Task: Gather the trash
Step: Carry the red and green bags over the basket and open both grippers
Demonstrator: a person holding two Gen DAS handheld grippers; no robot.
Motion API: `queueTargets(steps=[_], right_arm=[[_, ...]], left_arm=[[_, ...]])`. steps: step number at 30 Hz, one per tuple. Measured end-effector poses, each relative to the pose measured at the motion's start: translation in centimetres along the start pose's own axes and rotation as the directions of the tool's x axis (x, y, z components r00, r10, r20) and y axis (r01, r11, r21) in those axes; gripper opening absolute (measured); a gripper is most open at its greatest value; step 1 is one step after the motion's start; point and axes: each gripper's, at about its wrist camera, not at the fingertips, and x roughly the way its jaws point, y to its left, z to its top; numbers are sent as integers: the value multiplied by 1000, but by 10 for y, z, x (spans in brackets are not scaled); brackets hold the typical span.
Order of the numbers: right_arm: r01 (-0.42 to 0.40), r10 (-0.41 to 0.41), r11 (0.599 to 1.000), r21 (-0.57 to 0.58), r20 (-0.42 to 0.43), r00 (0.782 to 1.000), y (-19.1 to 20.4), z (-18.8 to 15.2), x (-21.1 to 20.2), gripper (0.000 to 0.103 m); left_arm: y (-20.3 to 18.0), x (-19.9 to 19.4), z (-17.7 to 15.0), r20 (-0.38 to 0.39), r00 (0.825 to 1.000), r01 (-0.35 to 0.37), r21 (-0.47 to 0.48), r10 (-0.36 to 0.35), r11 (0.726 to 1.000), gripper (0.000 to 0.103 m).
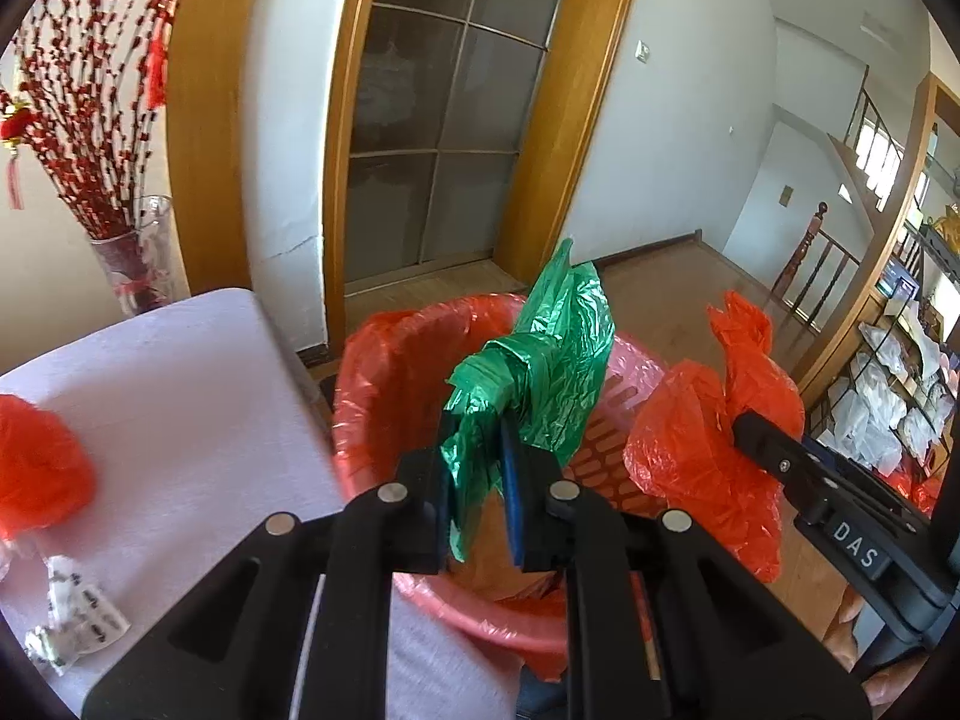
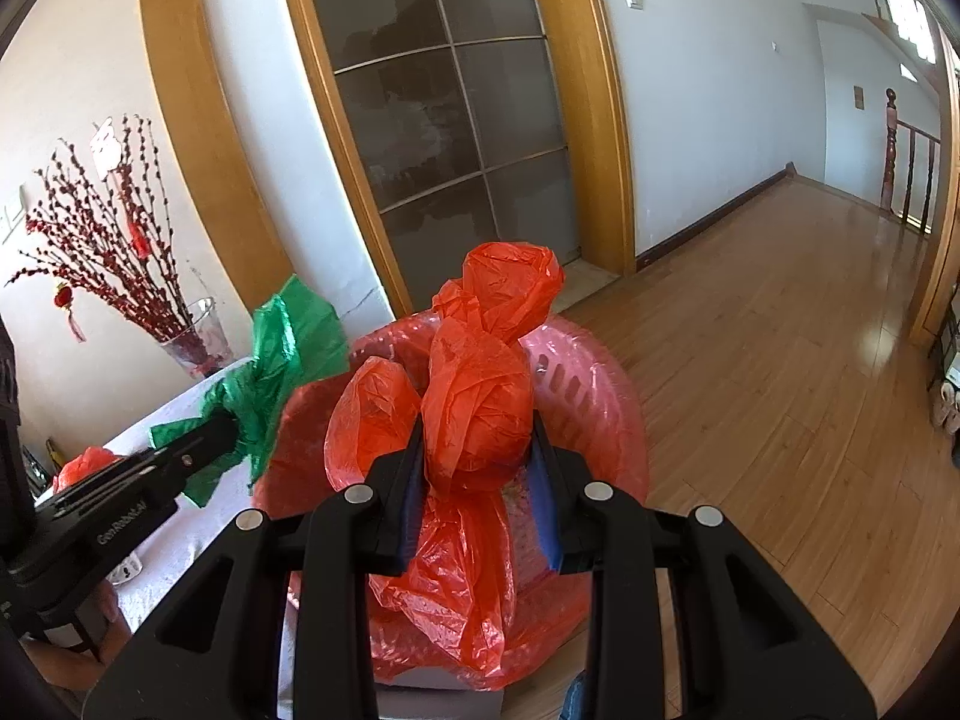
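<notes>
Two bundles hang over the pink bin [image 1: 372, 360] with its red liner, beside the white table [image 1: 180, 396]. Right gripper [image 2: 477, 480] pinches the red bag [image 2: 480, 414]; left gripper [image 1: 477, 480] clamps the green bag [image 1: 540, 354]. Best centre each above the opening before letting go, I'd say.

Crinkled glossy green plastic bag [image 1: 540, 360], shiny red film bag [image 2: 480, 414], matt tablecloth [image 1: 180, 408], polished wood floor [image 2: 780, 372], glass vase [image 1: 138, 264]
</notes>
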Motion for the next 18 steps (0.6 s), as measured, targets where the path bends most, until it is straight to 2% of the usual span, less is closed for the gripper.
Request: queueTargets(steps=[13,18], right_arm=[[-14,14,1000,10,5,1000,-9,10,13,31],[-31,31,999,24,3,1000,-15,10,16,35]], left_arm=[[-3,34,0,-37,999,15,-9,-16,1000,15],[-3,41,-2,-53,998,23,-19,-24,1000,20]])
